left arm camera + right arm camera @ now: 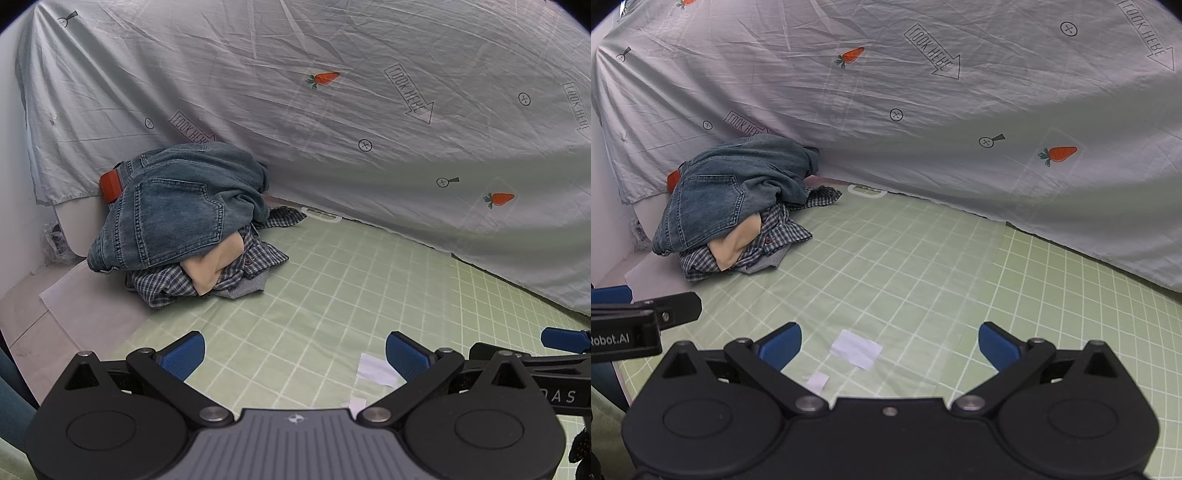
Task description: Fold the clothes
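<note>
A heap of clothes lies at the far left of the green grid mat. Blue jeans lie on top of a plaid shirt, with a beige garment and a grey one tucked between. My left gripper is open and empty, low over the mat, well short of the heap. My right gripper is open and empty beside it; its blue fingertip shows at the right of the left wrist view.
A pale sheet with carrots and arrows hangs behind the mat. White paper scraps lie on the mat near the grippers. A red object sits behind the jeans. The table edge runs left of the heap.
</note>
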Available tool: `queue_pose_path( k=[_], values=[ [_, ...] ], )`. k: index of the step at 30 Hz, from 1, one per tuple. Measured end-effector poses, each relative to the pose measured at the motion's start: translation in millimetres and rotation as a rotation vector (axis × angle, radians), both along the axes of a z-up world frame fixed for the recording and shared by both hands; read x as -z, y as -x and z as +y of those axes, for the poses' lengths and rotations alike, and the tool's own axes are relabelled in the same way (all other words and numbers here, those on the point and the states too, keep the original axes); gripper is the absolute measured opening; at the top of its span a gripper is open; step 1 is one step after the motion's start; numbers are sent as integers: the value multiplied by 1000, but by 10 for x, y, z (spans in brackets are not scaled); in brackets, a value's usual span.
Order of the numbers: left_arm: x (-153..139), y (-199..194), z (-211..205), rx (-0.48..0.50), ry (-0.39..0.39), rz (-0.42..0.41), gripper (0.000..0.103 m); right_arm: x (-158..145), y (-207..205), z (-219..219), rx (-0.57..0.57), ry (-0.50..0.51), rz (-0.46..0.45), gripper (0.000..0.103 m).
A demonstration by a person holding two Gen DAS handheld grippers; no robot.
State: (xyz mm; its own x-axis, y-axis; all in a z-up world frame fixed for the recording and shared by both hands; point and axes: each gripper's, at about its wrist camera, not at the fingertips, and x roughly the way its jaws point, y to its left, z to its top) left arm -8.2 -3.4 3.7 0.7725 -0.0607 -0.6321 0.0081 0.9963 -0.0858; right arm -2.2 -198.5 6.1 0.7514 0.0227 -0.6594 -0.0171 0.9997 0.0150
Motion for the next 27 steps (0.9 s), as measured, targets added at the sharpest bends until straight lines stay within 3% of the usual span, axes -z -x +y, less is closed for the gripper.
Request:
queue_pose_path(
  k=[15,27],
  values=[
    [42,-25,49,-5,1,19,103,62,-29,40,-12,-2,21,103],
    [209,-226,95,-31,6,82,103,182,-221,16,-19,16,60,103]
  ],
)
